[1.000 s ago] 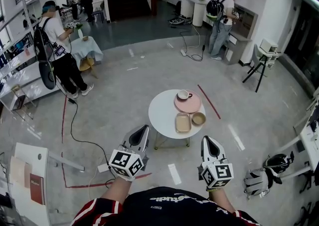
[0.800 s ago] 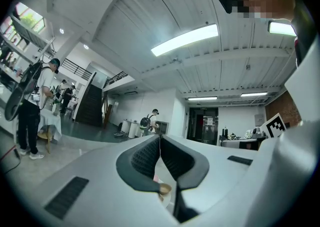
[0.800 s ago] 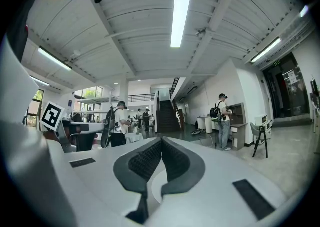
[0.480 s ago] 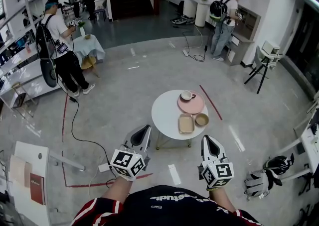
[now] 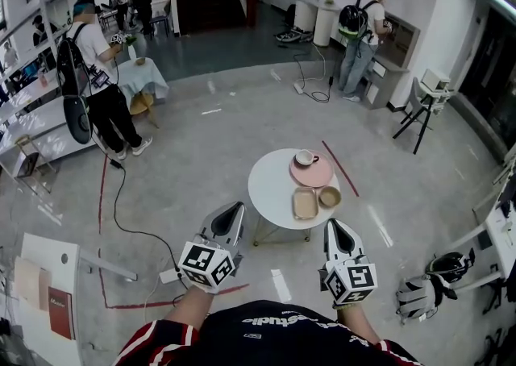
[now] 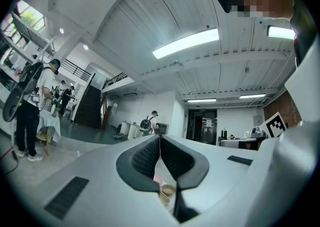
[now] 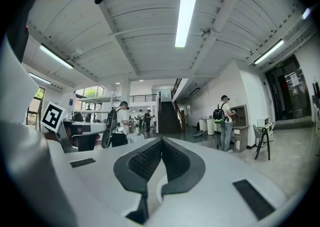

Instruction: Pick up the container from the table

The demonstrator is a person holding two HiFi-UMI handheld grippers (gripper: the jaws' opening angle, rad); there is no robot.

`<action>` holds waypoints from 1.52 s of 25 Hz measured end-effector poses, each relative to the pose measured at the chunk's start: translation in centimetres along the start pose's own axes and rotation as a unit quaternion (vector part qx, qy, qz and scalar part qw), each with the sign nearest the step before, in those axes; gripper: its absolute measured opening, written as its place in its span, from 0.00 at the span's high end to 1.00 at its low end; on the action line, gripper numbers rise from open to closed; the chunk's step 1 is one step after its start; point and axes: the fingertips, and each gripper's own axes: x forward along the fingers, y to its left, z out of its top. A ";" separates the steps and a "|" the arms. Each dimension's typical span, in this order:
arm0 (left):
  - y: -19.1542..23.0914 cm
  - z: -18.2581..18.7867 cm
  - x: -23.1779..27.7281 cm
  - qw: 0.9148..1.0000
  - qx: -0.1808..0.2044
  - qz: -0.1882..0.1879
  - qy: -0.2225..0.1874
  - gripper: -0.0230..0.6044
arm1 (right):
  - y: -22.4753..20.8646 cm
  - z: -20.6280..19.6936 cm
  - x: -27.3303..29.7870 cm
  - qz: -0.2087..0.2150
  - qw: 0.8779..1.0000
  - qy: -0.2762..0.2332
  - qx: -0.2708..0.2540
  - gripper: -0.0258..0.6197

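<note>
Beige and shallow, the container (image 5: 305,203) lies on the round white table (image 5: 266,183), ahead of our fingertips and between the two grippers, touched by neither. Just beside it, straight out from our right gripper (image 5: 337,226), sits a small bowl (image 5: 329,197); beyond both, a pink plate (image 5: 314,174) carries a cup (image 5: 304,157). Our left gripper (image 5: 234,208) has its jaws pressed together on nothing, and the right's are likewise closed and empty.

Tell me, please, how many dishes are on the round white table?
4: a cup on a pink plate at the far side, a rectangular container nearer, a small bowl right of it. Nothing else shows.
</note>
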 end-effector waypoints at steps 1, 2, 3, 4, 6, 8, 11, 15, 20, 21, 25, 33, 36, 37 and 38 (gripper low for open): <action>0.2 -0.1 -0.1 1.000 -0.002 -0.002 0.000 0.92 | 0.3 -0.2 0.0 -0.003 1.000 0.001 0.000 0.94; 0.4 -0.2 -0.2 1.000 -0.003 -0.004 0.000 0.92 | 0.5 -0.4 -0.1 -0.006 1.000 0.002 -0.001 0.94; 0.6 -0.3 -0.3 1.000 -0.005 -0.006 0.000 0.92 | 0.6 -0.5 -0.1 -0.008 1.000 0.003 -0.001 0.94; 0.7 -0.4 -0.3 1.000 -0.006 -0.007 0.000 0.92 | 0.7 -0.7 -0.2 -0.011 1.000 0.005 -0.001 0.94; 0.9 -0.7 -0.3 1.000 -0.011 -0.010 0.002 0.92 | 0.8 -1.0 -0.3 -0.015 1.000 0.009 -0.001 0.94; 0.9 -1.1 -0.2 1.000 -0.017 -0.012 0.004 0.92 | 0.8 -1.2 -0.4 -0.017 1.000 0.015 -0.002 0.94; 0.7 -1.6 0.0 1.000 -0.021 -0.017 0.009 0.92 | 0.7 -1.4 -0.6 -0.022 1.000 0.018 -0.002 0.94; 0.8 -2.2 1.1 0.999 -0.027 -0.017 0.012 0.92 | -0.6 -1.8 -0.2 -0.027 0.999 0.022 0.001 0.94; 0.5 -3.1 2.9 0.999 -0.026 -0.011 0.018 0.92 | -2.8 -2.5 1.1 -0.023 0.999 0.026 0.011 0.94; 0.6 -3.2 3.4 0.999 -0.025 -0.009 0.019 0.92 | -3.1 -2.5 1.7 -0.019 0.999 0.026 0.012 0.94; 1.0 -2.9 5.3 1.000 -0.021 0.001 0.018 0.92 | -4.4 -2.1 4.1 -0.002 1.000 0.024 0.013 0.94; 1.3 -1.8 9.9 1.000 -0.008 0.015 0.008 0.92 | -7.7 -0.7 8.5 0.026 0.999 0.014 0.013 0.94; 1.6 -1.9 11.9 1.000 -0.007 0.021 0.009 0.92 | -9.1 -0.5 10.1 0.033 0.999 0.012 0.015 0.94; 1.7 -2.0 12.6 1.000 -0.006 0.022 0.010 0.92 | -9.5 -0.4 10.6 0.035 0.999 0.012 0.016 0.94; 1.8 -2.0 13.3 1.000 -0.006 0.022 0.010 0.92 | -10.0 -0.3 11.1 0.035 0.999 0.011 0.016 0.94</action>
